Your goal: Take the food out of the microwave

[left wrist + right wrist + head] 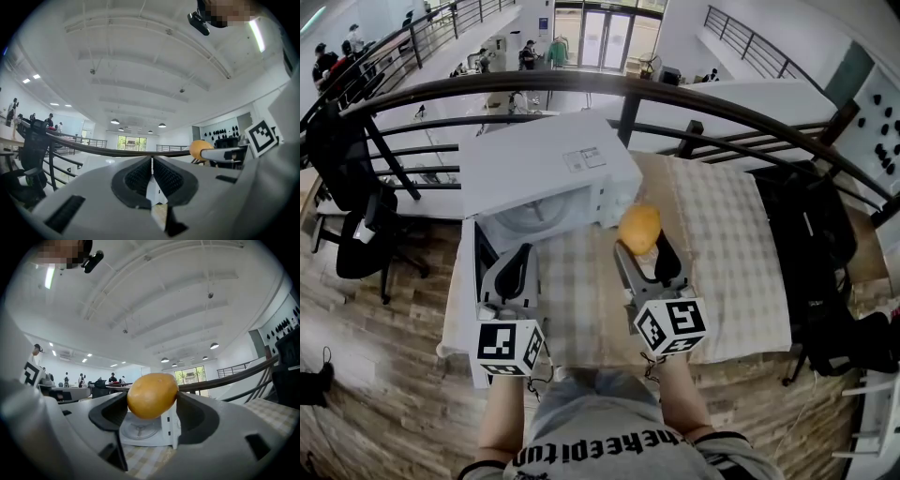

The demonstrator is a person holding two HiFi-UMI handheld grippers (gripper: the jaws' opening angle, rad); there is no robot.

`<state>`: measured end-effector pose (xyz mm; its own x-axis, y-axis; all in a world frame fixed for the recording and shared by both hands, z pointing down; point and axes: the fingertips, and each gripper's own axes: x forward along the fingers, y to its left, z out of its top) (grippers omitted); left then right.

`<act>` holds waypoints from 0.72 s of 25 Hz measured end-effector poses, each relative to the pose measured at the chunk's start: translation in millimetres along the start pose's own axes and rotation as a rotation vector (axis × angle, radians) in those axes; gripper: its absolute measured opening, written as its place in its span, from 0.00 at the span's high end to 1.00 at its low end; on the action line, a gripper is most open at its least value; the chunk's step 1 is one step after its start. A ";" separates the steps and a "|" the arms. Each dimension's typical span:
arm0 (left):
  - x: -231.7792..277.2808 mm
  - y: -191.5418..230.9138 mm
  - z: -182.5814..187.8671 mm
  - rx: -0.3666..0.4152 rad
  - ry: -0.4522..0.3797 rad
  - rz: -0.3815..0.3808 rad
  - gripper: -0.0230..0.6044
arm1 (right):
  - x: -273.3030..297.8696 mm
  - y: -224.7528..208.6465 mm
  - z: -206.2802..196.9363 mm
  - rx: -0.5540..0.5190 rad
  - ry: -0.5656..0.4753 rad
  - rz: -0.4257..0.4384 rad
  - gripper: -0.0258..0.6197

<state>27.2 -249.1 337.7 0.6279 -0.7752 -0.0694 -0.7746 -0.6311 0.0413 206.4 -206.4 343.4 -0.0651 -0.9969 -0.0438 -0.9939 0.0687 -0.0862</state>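
A counter (pixel 741 234) draped in a checked cloth stands against a dark curved railing (pixel 694 98) above an open hall. On it sits a white microwave (pixel 544 169), its door (pixel 470 272) swung open to the left and its glass turntable (pixel 530 214) bare. The left tool (pixel 517 267) is level beside the door, jaws pressed together with nothing between them. The right tool (pixel 643 246) has its jaws spread wide and clamped on a round, yellow-orange piece of food (pixel 152 395), which is outside the oven, held above the cloth just in front of the open cavity.
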 end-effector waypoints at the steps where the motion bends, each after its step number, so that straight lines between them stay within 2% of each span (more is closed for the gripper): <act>1: 0.1 0.1 0.7 0.001 0.000 0.000 0.94 | -0.1 0.0 1.0 0.000 -0.002 -0.001 0.46; 18: 6.8 -3.2 0.9 0.002 0.000 0.015 0.94 | 0.6 -9.1 9.6 -0.003 -0.020 0.003 0.46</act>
<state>33.8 -252.3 336.2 0.6159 -0.7848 -0.0690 -0.7843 -0.6191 0.0407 216.2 -207.2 334.6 -0.0659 -0.9958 -0.0639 -0.9940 0.0711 -0.0828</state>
